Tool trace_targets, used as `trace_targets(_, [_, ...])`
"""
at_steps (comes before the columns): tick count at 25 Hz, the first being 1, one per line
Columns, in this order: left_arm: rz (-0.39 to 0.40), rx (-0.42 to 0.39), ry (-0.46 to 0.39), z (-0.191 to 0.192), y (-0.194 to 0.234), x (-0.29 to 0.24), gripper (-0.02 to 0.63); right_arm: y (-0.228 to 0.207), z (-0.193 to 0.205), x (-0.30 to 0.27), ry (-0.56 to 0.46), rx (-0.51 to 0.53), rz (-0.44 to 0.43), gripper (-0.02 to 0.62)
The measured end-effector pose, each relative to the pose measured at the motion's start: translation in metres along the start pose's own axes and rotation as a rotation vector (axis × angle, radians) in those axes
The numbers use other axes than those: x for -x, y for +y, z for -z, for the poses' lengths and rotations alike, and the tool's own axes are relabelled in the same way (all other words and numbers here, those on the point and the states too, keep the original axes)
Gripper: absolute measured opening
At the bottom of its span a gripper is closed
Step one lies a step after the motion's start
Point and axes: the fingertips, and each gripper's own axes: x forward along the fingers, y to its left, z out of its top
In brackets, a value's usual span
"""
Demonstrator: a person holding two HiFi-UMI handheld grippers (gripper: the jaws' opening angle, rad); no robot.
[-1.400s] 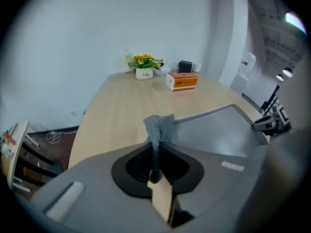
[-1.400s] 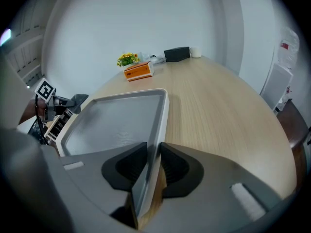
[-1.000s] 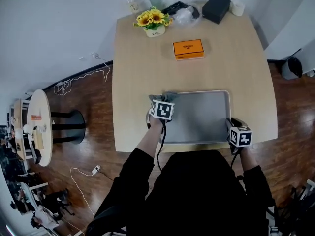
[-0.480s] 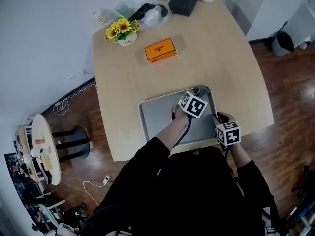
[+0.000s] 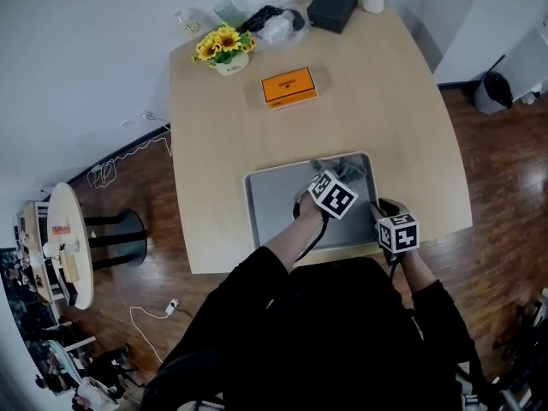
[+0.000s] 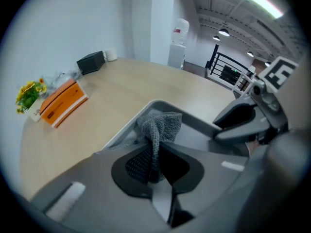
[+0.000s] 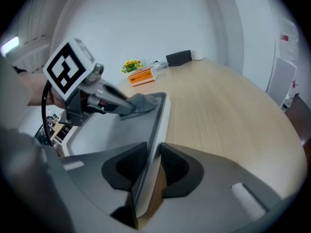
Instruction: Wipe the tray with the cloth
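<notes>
Item: left tool (image 6: 155, 153), jaws closed tight on a fold of the grey cloth (image 6: 160, 124); the rest of the cloth bunches just ahead of its tips, lying against the far rim of the tray (image 6: 194, 121) at the far right corner. Item: right tool (image 7: 153, 152), close to the right of the left tool and a little behind it, jaws clamped across the tray's right rim, one jaw inside the rim and one outside over the tabletop (image 7: 228, 110). Item: tray, grey and shallow with a raised rim, lying flat on the tabletop; its near rim runs just inside the tabletop's near edge, behind both tools. Open room: most of the tray floor lies bare to the left of the left tool, out to the left rim; ahead of the cloth only the far rim remains. Beyond that rim, well ahead of both tools, a broad stretch of bare tabletop reaches to an orange box (image 5: 289, 87). Farther ahead still, along the far edge, stand a sunflower pot (image 5: 224, 48) and a black box (image 5: 332, 7). To the right of the right tool, a band of bare tabletop runs to the right edge.
</notes>
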Motion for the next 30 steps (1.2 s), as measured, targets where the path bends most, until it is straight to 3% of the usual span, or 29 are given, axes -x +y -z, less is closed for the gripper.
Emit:
trace_targets(3, [-0.075,0.049,0.003,0.057,0.033,0.030,0.003,-0.002,0.001,-0.001,0.007,-0.002,0.006,0.094])
trace_targets(8, [-0.197,0.167,0.081,0.160,0.092,0.079,0.004,-0.002,0.001,-0.002,0.025,0.000,0.022,0.094])
trace_targets(14, [-0.247,0.301,0.065,0.201,0.126,0.108,0.005,0.003,-0.001,-0.005,0.025,-0.012,0.033,0.094])
trace_targets(19, [-0.185,0.216,0.061,0.160,0.095,0.087,0.005,0.005,-0.002,-0.005,0.016,-0.007,0.035,0.092])
trace_targets(26, [-0.006,-0.051,0.044,0.034,-0.009,0.012,0.005,0.005,-0.002,-0.003,-0.022,-0.016,0.016,0.092])
trace_targets(30, [0.001,-0.207,0.059,-0.009,-0.042,-0.015,0.005,0.007,-0.003,-0.005,-0.024,-0.008,0.006,0.092])
